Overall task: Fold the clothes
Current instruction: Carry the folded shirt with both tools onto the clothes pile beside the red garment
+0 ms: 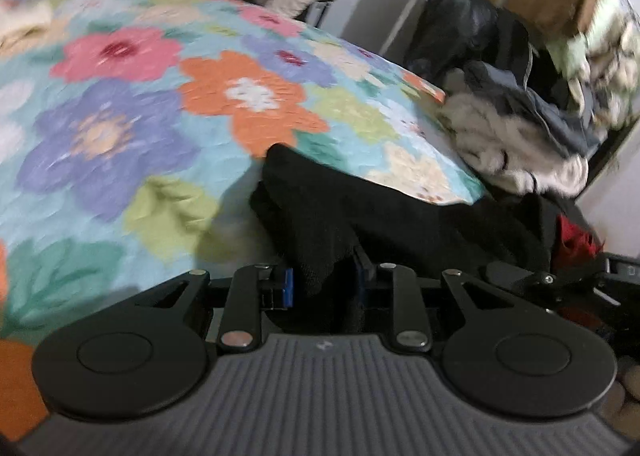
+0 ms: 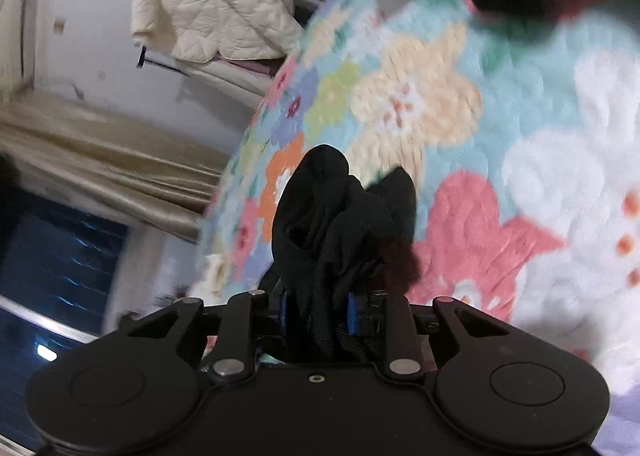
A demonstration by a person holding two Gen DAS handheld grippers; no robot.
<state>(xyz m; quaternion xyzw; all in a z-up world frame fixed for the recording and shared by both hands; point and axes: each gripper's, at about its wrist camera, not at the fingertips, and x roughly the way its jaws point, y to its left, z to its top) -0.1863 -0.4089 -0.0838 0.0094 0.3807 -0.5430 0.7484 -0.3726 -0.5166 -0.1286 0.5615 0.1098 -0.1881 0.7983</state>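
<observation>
A bed [image 1: 120, 104] fills most of both views, covered by a quilted spread printed with large flowers in pink, orange, purple, green and cream on pale blue. Beyond its far edge, a cream quilted jacket [image 2: 216, 4] hangs against a plain pale wall [image 2: 92, 16]. Beige curtains [image 2: 100, 160] hang beside a dark window [image 2: 60, 260] that shows small glints of light. Past the bed's right-hand corner sits a heap of mixed clothing [image 1: 516, 128] in dark, grey and white, with a brown cardboard box [image 1: 560, 0] above it. Both views are blurred.
</observation>
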